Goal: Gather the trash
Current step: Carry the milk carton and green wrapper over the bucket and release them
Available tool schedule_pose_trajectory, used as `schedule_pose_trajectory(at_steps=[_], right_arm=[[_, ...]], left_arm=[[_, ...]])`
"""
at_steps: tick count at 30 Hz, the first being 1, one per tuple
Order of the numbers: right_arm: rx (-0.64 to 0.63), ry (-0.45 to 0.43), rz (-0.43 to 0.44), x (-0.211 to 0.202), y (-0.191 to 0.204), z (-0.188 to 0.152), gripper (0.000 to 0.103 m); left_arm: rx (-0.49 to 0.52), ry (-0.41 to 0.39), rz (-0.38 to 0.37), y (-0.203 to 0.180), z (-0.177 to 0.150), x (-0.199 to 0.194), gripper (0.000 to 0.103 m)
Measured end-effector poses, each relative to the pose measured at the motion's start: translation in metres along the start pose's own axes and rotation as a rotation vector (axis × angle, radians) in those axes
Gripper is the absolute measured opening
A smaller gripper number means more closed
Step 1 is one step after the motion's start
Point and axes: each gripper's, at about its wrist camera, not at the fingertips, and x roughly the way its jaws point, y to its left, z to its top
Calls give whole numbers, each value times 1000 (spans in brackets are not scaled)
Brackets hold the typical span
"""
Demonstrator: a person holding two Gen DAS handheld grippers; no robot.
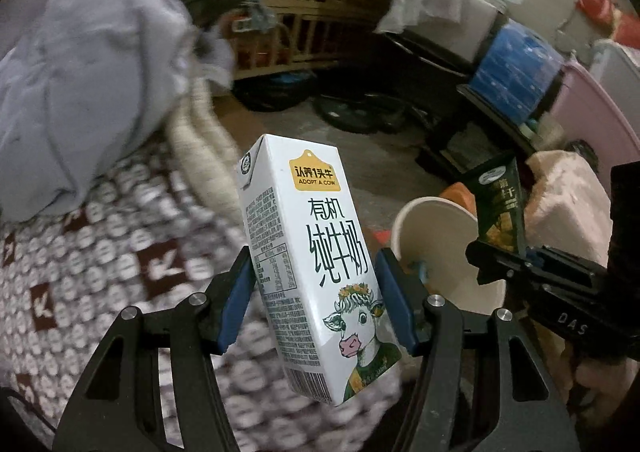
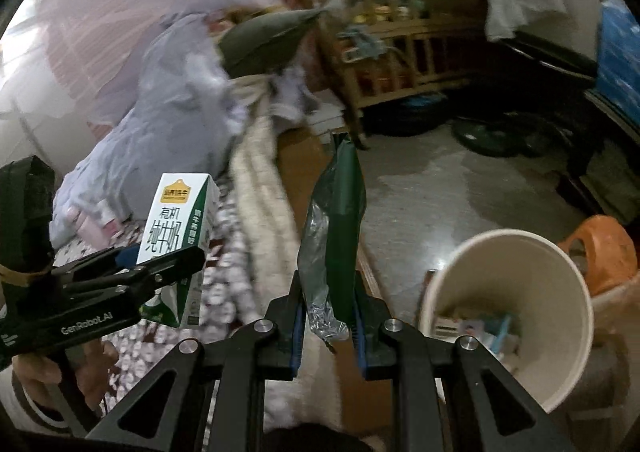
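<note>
My left gripper [image 1: 316, 292] is shut on a white milk carton [image 1: 308, 252] with a cow picture, held upright above a patterned bedcover. The carton also shows in the right wrist view [image 2: 178, 228], clamped in the left gripper [image 2: 168, 264]. My right gripper [image 2: 328, 316] is shut on a dark green snack wrapper [image 2: 336, 220], held upright; the wrapper also shows in the left wrist view [image 1: 502, 208]. A white paper bucket [image 2: 560, 332] with scraps inside stands to the right of both grippers, also seen in the left wrist view [image 1: 432, 228].
A bed with a brown-and-white patterned cover [image 1: 100, 272] and a grey-blue quilt [image 1: 80, 72] lies to the left. An orange stool [image 2: 600, 248] stands behind the bucket. A wooden crib [image 2: 400, 44], a fan [image 2: 500, 136] and storage boxes [image 1: 516, 68] line the far side.
</note>
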Motion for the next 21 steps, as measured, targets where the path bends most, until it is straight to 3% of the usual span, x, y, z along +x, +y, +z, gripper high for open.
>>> schedule_pose_trajectory(at_steps=[11,21], right_arm=[[107,3,-121,-16,-73,-17,19],[172,29,-179,-10,-111,-29,19]], left_arm=[[81,44,-101,-65,18,36,59],[133,103,-144,-110,24,76,59]])
